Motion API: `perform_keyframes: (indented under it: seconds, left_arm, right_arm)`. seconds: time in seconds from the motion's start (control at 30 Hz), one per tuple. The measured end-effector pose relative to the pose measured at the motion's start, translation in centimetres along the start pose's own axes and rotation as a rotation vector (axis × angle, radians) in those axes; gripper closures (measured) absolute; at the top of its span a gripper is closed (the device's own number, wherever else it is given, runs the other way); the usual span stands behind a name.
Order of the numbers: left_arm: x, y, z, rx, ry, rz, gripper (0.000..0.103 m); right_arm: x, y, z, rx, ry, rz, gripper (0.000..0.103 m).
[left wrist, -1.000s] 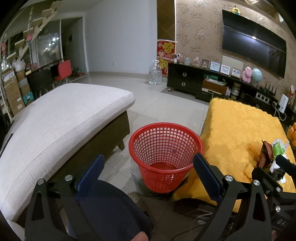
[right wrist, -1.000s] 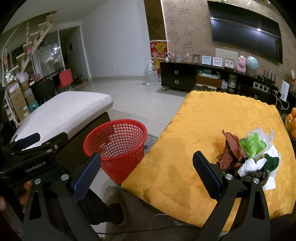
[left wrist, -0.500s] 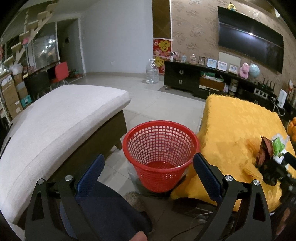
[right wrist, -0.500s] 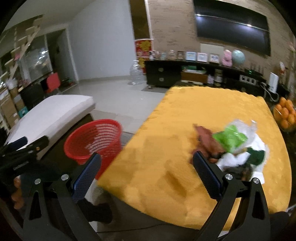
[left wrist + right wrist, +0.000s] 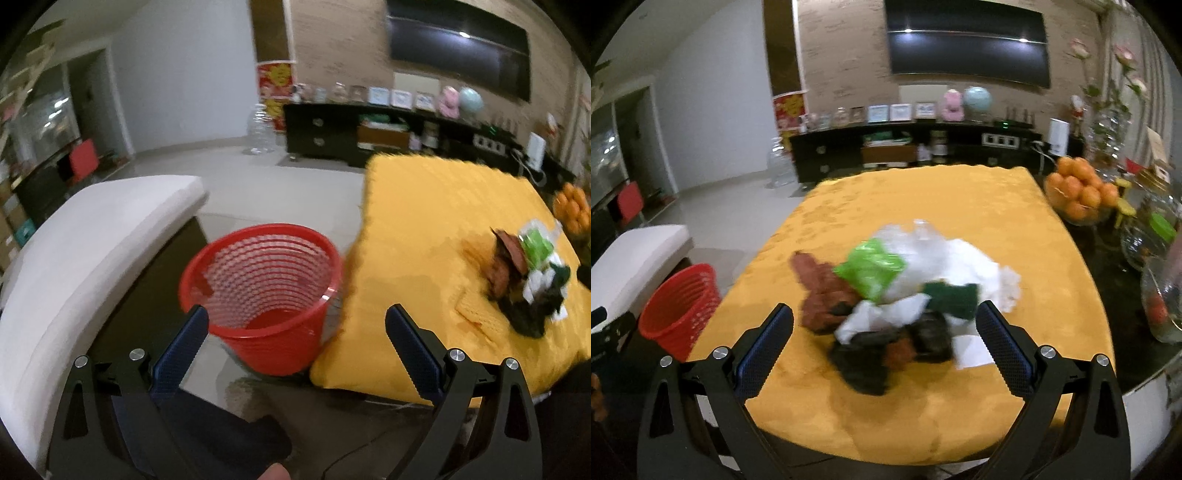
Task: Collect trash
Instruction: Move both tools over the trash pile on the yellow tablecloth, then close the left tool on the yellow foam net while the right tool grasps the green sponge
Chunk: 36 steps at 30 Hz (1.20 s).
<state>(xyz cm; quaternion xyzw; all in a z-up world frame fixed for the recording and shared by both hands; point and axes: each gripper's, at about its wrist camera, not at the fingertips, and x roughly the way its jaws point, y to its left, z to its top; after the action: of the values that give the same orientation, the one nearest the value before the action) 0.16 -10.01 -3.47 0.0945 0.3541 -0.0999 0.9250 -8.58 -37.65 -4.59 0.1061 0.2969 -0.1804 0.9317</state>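
Left gripper (image 5: pixel 295 328) hangs with fingers spread wide and empty, the round red plastic mesh basket (image 5: pixel 260 295) on the floor right between them. Right gripper (image 5: pixel 884 326), fingers also released, frames the blurred heap of crumpled green, white, brown and black trash (image 5: pixel 897 302) just ahead on the yellow-clothed table (image 5: pixel 960 199).

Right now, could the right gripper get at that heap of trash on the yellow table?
Probably yes: the right gripper has its jaws wide open facing the trash heap, with only bare yellow tablecloth around it.
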Motion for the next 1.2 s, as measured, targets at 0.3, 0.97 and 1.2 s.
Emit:
perform_keyframes:
  seconds: [0.3,0.97,1.2]
  left_arm:
    - [2.8,-6.4,-0.1,0.155,0.047,-0.123,0.01]
    - [11.3,-17.2,-0.6,0.345,0.235,-0.39,0.01]
    - [12.2,-15.7,-0.4,0.27,0.262,-0.445,0.027]
  right_arm:
    - [0.8,-4.4,-0.7,0.102,0.01,-0.043,0.007]
    - [2.3,-8.6,-1.6,0.231,0.046,-0.009,0.007]
    - [2.7,-9.1,-1.8,0.256,0.064,-0.003,0.007]
